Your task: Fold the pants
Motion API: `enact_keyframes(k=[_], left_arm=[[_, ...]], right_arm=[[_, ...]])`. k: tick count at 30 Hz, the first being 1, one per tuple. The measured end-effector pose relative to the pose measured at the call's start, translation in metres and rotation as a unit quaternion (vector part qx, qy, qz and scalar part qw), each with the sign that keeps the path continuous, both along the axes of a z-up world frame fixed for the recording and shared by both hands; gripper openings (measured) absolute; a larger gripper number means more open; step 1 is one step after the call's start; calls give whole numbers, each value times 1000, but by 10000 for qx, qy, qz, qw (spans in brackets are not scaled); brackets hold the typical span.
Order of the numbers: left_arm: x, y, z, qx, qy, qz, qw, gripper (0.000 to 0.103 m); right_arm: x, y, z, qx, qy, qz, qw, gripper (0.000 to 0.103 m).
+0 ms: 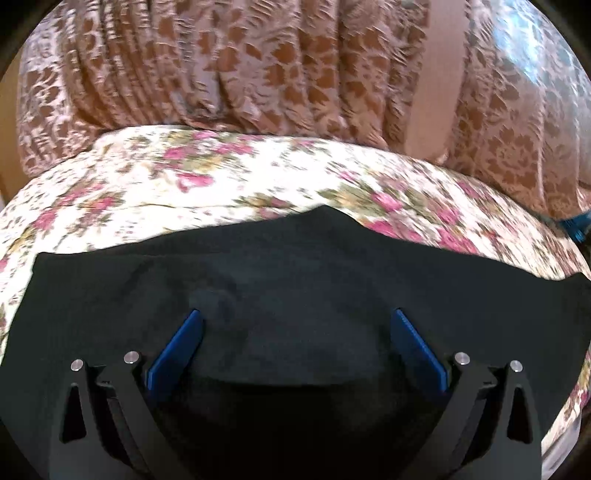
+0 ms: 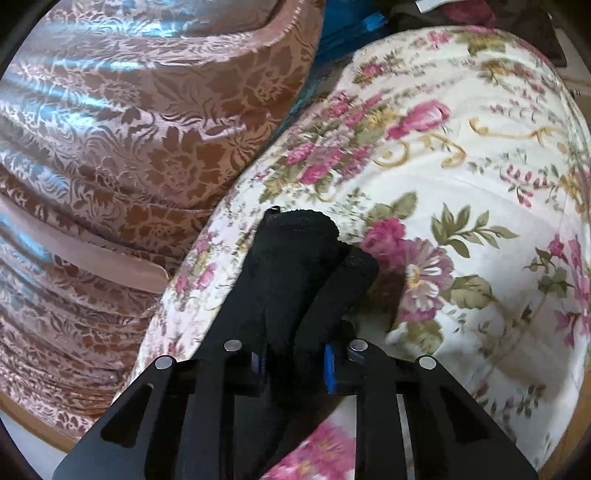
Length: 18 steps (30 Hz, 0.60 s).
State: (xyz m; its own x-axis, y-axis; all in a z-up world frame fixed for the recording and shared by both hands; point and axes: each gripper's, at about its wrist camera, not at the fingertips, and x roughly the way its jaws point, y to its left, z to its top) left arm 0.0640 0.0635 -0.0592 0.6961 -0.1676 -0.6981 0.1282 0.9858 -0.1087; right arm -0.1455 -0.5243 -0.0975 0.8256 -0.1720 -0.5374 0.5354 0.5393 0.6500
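The black pants [image 1: 280, 273] lie spread flat on the floral bedsheet [image 1: 155, 173] in the left wrist view. My left gripper [image 1: 295, 321] is open, its blue fingers [image 1: 177, 347] wide apart just above the black cloth, holding nothing. In the right wrist view my right gripper [image 2: 295, 354] is shut on a bunched end of the black pants [image 2: 306, 254], which sticks forward out of the jaws over the floral sheet [image 2: 461, 177].
A brown and pink damask curtain or bed skirt [image 1: 258, 66] hangs behind the bed; it also shows in the right wrist view [image 2: 129, 129] at the left. A blue object [image 2: 343, 26] sits at the far edge of the bed.
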Motion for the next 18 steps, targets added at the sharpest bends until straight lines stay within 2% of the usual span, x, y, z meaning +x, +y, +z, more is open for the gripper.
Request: enact_keyframes(k=[3, 8, 11, 15, 18], left_arm=[[2, 15, 0, 11, -19, 252, 9997, 101], [7, 36, -16, -87, 248, 711, 9971, 101], [3, 39, -21, -197, 159, 710, 9972, 101], [1, 37, -24, -142, 127, 700, 9974, 101], [0, 37, -25, -142, 89, 674, 9976, 101]], right_arm=[[3, 15, 22, -227, -7, 63, 9997, 21], [11, 50, 67, -752, -189, 253, 9967, 21], [18, 78, 96, -1123, -365, 489, 9918, 21], [29, 127, 132, -1779, -566, 957, 9777, 21], [37, 160, 147, -2101, -677, 1336, 9662, 21]])
